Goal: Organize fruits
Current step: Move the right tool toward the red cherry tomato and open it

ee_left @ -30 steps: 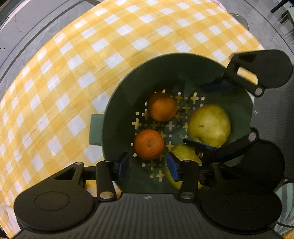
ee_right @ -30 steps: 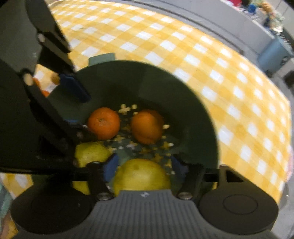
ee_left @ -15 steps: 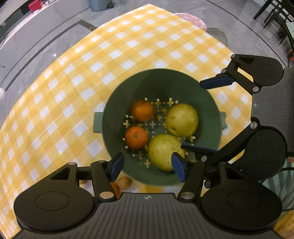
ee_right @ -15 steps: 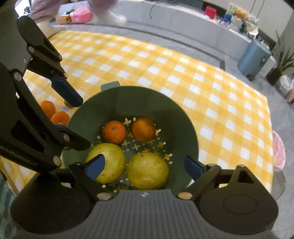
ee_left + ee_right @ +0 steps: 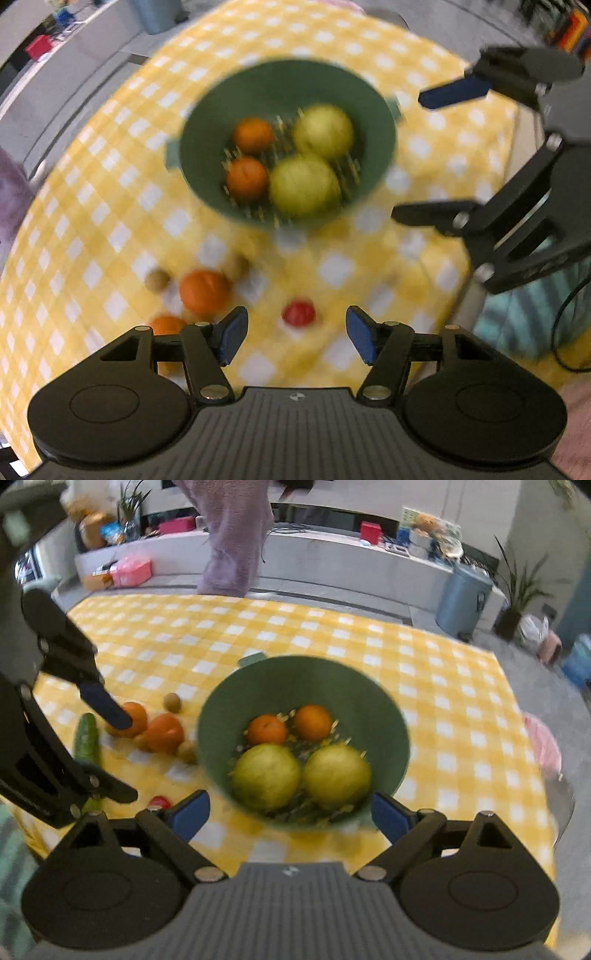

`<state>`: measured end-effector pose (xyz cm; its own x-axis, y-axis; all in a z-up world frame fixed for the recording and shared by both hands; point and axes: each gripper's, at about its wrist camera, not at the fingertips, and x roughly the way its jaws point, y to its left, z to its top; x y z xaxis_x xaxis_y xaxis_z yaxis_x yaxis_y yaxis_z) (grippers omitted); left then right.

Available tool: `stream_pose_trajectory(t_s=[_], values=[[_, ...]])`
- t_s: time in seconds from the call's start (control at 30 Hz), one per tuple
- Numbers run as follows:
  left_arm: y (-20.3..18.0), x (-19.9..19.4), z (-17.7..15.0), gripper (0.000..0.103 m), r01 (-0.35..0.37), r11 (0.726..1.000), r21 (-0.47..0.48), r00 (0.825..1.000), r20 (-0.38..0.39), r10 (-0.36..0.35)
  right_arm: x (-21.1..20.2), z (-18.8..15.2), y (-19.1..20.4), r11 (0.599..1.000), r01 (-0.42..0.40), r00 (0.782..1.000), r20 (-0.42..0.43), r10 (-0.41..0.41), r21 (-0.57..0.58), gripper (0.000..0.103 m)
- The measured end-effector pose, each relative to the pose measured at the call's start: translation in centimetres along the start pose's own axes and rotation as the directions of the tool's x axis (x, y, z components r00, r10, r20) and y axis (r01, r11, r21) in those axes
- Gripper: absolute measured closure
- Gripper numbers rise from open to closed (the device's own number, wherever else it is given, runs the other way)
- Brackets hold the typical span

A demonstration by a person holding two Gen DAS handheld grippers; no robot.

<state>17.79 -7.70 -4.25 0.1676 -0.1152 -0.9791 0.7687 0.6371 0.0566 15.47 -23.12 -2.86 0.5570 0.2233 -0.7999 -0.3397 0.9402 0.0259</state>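
Four fruits sit in the green bowl (image 5: 303, 686) ahead of both empty, spread hand-held grippers (image 5: 295, 334) (image 5: 288, 812); oranges (image 5: 164, 733) left of them remain on the tabletop (image 5: 461, 716).

wrist views above table, sharing green bowl (image 5: 376, 122)

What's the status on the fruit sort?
Left gripper and right gripper open, empty. Green colander holds two oranges, two pears. Loose fruit on cloth. Path unobstructed.

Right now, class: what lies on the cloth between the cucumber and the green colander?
In the right wrist view, two loose oranges and small brown fruits lie between the cucumber and the green colander.
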Motion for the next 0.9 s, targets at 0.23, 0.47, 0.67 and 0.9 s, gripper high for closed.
stream_pose_trajectory(t_s=[0.23, 0.47, 0.67, 0.9], values=[[-1.2, 2.5, -4.3, 0.031, -0.009, 0.999, 0.050, 0.999, -0.051, 0.011, 0.9, -3.7, 3.5, 0.996, -0.068, 0.996, -0.052, 0.070, 0.056, 0.016], [0.0, 2.6, -7.2, 0.031, -0.037, 0.999, -0.025, 0.999, 0.011, 0.038, 3.6, -4.7, 5.8, 0.997, -0.059, 0.995, -0.075, 0.063, 0.057, 0.028], [1.4, 1.5, -8.5, 0.036, -0.071, 0.996, -0.062, 0.996, 0.053, 0.074, 5.7, -4.0, 6.9, 0.987, -0.131, 0.983, -0.115, 0.141, 0.091, 0.038], [3.4, 0.8, -9.0, 0.036, -0.177, 0.982, -0.072, 0.978, 0.099, 0.183, 7.7, -2.4, 9.3, 0.988, -0.140, 0.980, -0.131, 0.147, 0.059, 0.049]])
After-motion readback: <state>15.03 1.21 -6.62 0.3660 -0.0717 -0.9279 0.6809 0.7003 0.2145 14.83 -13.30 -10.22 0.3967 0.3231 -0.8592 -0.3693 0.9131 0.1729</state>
